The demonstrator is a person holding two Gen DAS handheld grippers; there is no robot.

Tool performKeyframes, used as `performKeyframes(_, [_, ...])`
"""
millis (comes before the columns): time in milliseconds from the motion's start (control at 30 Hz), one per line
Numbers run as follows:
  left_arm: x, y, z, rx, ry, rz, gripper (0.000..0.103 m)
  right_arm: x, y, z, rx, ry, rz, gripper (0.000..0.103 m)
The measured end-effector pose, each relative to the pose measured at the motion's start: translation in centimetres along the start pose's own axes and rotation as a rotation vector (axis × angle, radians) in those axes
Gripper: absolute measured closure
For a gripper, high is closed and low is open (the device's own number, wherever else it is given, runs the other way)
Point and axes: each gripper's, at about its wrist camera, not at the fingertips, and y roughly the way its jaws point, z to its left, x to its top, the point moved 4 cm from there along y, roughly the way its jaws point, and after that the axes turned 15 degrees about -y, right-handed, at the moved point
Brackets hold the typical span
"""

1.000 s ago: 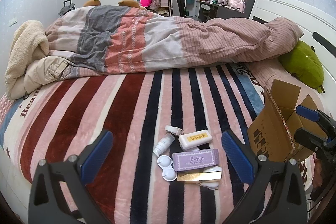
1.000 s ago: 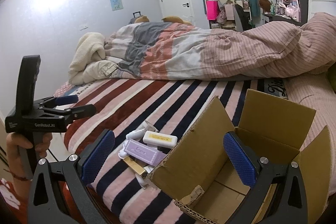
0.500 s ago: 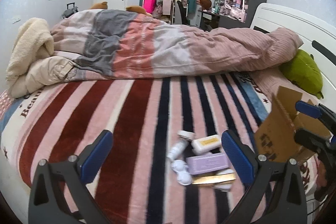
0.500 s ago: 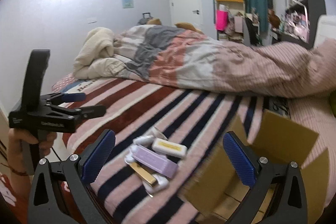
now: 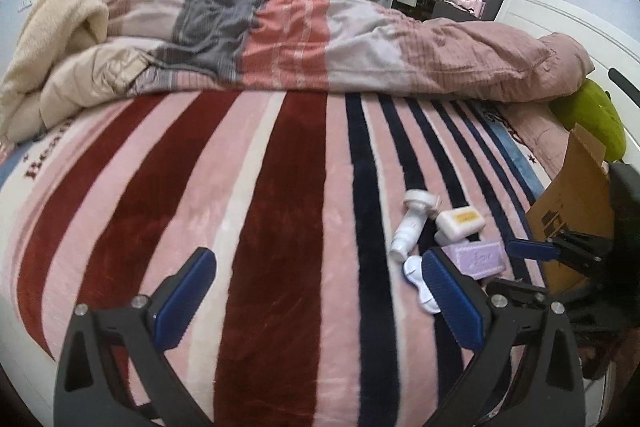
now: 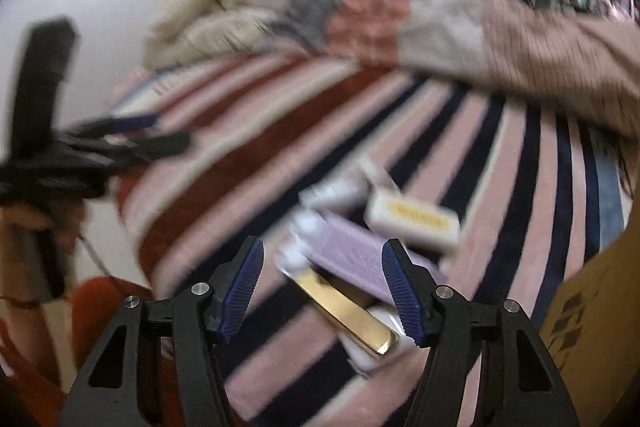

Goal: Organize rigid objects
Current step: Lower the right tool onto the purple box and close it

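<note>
A small pile lies on the striped bed blanket [image 5: 280,207]: a lilac box [image 6: 352,255], a gold bar [image 6: 344,307], a white case with a yellow label [image 6: 412,219], a white tube [image 5: 406,233] and a white twin-lobed case [image 5: 420,279]. My right gripper [image 6: 322,291] is open, jaws narrowed, low over the lilac box and gold bar; this view is blurred. My left gripper [image 5: 316,303] is open and empty over the blanket, left of the pile. The lilac box [image 5: 478,259] and the right gripper [image 5: 532,251] show at the left view's right side.
An open cardboard box [image 5: 576,211] stands right of the pile, its corner also in the right wrist view [image 6: 592,311]. A rumpled duvet [image 5: 320,39] lies across the far bed, a green plush [image 5: 592,123] by the headboard. The bed's near edge is just below.
My right gripper has swung left from above the cardboard box down to the pile, its jaws narrowing. My left gripper has shifted left and lower, so the pile now sits at its right.
</note>
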Motion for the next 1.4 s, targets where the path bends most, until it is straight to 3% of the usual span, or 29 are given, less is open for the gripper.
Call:
performKeyframes(233, [-0.6,0.5,1.0,-0.015,-0.027,0.010,0.001,-0.6,2.7,-1.7,-0.108,-0.116,0.115,0.042])
performKeyframes(333, [-0.7,0.4,1.0,-0.012,-0.027,0.014,0.001,-0.6,4.0,-1.8,-0.095,-0.168,0.159,0.033])
performKeyframes(500, [-0.8,0.3,1.0,-0.012,-0.026,0.023,0.001,-0.2,5.0,-2.7,-0.073,-0.178,0.168,0.033])
performKeyframes(600, [-0.9,0.1,0.9,-0.002,-0.025,0.019,0.001,0.5,5.4,-2.7,-0.107,-0.209,0.155,0.032])
performKeyframes(667, [-0.9,-0.2,0.8,-0.002,-0.020,0.014,0.001,0.6,5.8,-2.5,-0.103,-0.229,0.166,0.024])
performKeyframes(767, [-1.0,-0.6,0.8,0.004,-0.014,0.008,0.001,0.9,5.9,-2.3,-0.107,-0.259,0.170,0.023])
performKeyframes(900, [-0.9,-0.7,0.8,0.003,-0.021,0.014,0.001,1.1,6.1,-2.1,-0.035,-0.252,0.178,0.023])
performKeyframes(967, [-1.0,-0.8,0.6,-0.004,-0.013,0.018,0.001,0.8,5.8,-1.7,0.042,-0.233,0.190,0.030])
performKeyframes(1067, [-0.8,-0.6,0.4,-0.048,-0.022,0.034,0.001,0.8,5.1,-1.3,0.065,-0.229,0.182,0.044])
performKeyframes(1200, [-0.3,0.1,-0.5,-0.142,-0.019,0.087,0.001,0.6,5.7,-1.2,0.018,-0.266,0.215,0.052])
performKeyframes(1267, [-0.1,0.3,-1.2,-0.168,0.007,0.105,0.001,0.7,5.6,-1.3,-0.017,-0.282,0.228,0.067])
performKeyframes(1400, [0.7,0.1,-3.0,-0.269,0.022,0.143,0.001,1.7,3.7,-1.3,-0.003,-0.268,0.197,0.071])
